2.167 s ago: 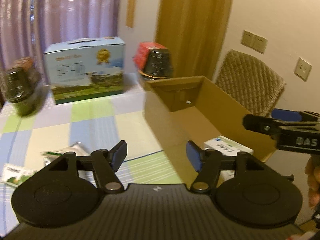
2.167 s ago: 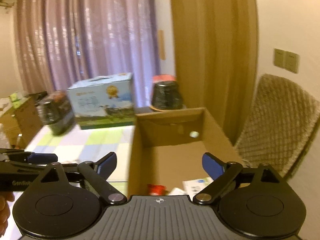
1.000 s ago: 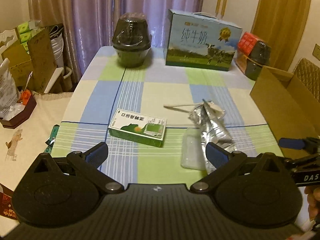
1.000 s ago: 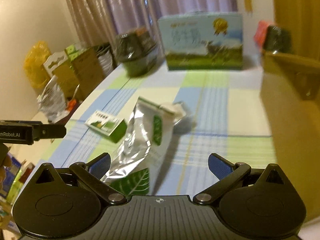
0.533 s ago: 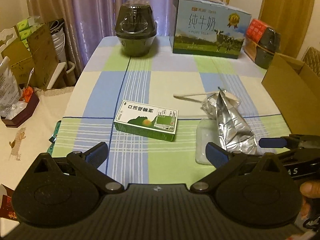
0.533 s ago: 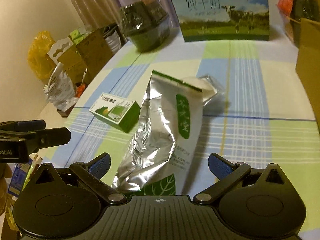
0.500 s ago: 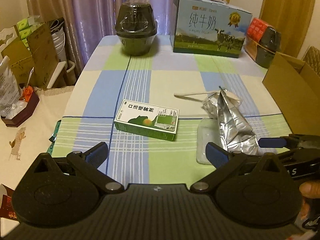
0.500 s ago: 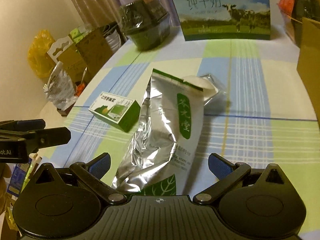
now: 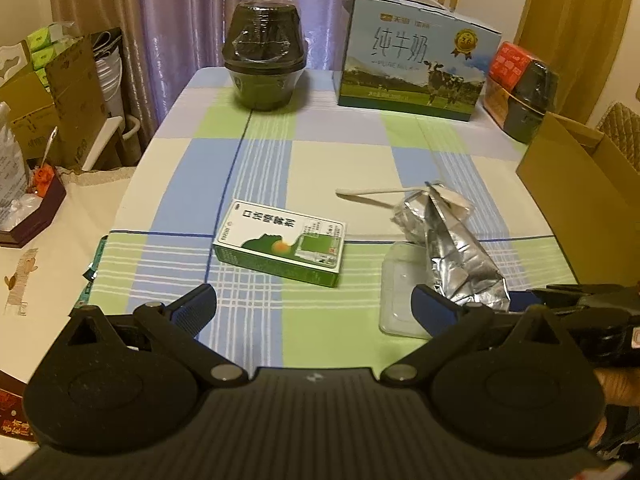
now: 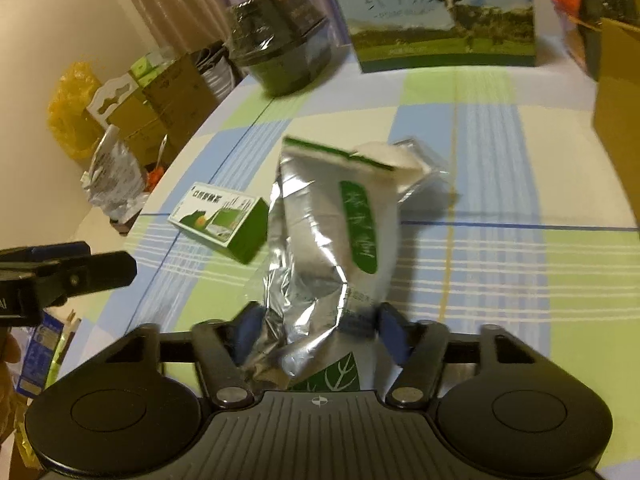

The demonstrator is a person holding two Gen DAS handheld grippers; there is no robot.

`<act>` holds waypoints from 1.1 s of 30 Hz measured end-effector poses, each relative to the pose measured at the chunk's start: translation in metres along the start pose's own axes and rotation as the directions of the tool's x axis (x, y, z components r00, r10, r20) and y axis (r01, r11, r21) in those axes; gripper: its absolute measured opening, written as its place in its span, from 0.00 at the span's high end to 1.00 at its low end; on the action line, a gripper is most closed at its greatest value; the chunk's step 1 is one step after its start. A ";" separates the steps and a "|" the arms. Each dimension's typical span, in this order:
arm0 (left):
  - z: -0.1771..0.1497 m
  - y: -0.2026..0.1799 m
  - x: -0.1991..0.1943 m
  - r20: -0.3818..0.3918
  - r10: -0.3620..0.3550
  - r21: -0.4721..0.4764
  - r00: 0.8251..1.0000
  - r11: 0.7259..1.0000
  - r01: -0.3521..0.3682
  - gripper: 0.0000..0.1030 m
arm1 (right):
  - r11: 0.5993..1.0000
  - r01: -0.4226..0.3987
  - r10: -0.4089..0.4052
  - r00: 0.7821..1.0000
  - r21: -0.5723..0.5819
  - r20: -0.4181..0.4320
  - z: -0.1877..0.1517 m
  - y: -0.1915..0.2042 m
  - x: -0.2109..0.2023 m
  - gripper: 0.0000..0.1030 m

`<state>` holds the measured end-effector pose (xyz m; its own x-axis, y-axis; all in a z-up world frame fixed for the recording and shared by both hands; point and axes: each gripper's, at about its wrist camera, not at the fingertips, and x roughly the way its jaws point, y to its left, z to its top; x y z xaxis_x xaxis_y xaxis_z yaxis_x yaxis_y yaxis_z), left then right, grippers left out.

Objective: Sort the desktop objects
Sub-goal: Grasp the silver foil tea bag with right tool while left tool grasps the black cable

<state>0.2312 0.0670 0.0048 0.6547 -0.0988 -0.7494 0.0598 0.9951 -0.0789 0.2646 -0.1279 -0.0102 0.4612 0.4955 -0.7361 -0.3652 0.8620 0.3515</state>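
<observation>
On the checked blue, green and cream tablecloth (image 9: 280, 152), a crinkled silver foil pouch with a green label (image 10: 332, 248) lies just beside a flat green and white carton (image 9: 280, 246). Your right gripper (image 10: 318, 334) has its blue-padded jaws pressed against the pouch's near end. Your left gripper (image 9: 314, 306) hangs above the carton with jaws spread wide, holding nothing. An open brown cardboard box (image 9: 580, 184) stands at the table's right edge.

left gripper (image 9: 314, 304) wide apart, right gripper (image 10: 318, 330) pinched (hands at edges)
</observation>
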 end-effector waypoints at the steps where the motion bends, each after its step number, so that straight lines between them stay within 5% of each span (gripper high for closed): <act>1: -0.001 -0.001 0.000 -0.002 -0.008 0.004 1.000 1.000 0.008 0.01 | 1.000 0.005 -0.005 1.000 -0.002 0.002 0.000 -0.001 -0.003 0.51; 3: -0.004 -0.005 0.001 -0.012 -0.021 0.017 1.000 1.000 0.021 0.01 | 0.999 0.037 -0.036 0.999 -0.011 0.019 -0.003 -0.006 -0.013 0.77; 4: -0.005 -0.007 0.002 -0.016 -0.033 0.025 0.999 0.999 0.033 0.01 | 0.999 0.035 -0.035 0.999 -0.007 0.025 -0.004 -0.010 -0.019 0.81; 15: -0.021 -0.052 0.020 -0.104 -0.152 0.169 0.983 0.971 0.168 0.01 | 0.984 0.170 -0.170 0.985 -0.060 0.009 -0.026 -0.043 -0.059 0.87; 18: -0.026 -0.066 0.027 -0.125 -0.172 0.215 0.977 0.957 0.196 0.02 | 0.989 0.140 -0.139 0.990 -0.041 0.016 -0.030 -0.050 -0.068 0.76; 20: -0.030 -0.076 0.031 -0.138 -0.174 0.253 0.975 0.946 0.204 0.04 | 0.988 0.146 -0.144 0.989 -0.050 0.028 -0.030 -0.051 -0.070 0.36; 21: -0.031 -0.081 0.033 -0.144 -0.177 0.274 0.974 0.939 0.211 0.05 | 0.987 0.151 -0.149 0.988 -0.055 0.038 -0.030 -0.050 -0.071 0.32; 30: -0.045 -0.100 0.065 -0.234 -0.131 0.370 0.963 0.904 0.213 0.35 | 0.974 0.197 -0.195 0.980 -0.114 0.027 -0.027 -0.054 -0.064 0.31; 33: -0.047 -0.100 0.074 -0.260 -0.132 0.372 0.956 0.901 0.226 0.59 | 0.975 0.187 -0.188 0.982 -0.119 0.004 -0.026 -0.055 -0.058 0.31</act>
<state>0.2383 -0.0399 -0.0735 0.4221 -0.2280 -0.8774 0.4817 0.8763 0.0040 0.2369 -0.2072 -0.0024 0.5248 0.3251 -0.7867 -0.3661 0.9206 0.1362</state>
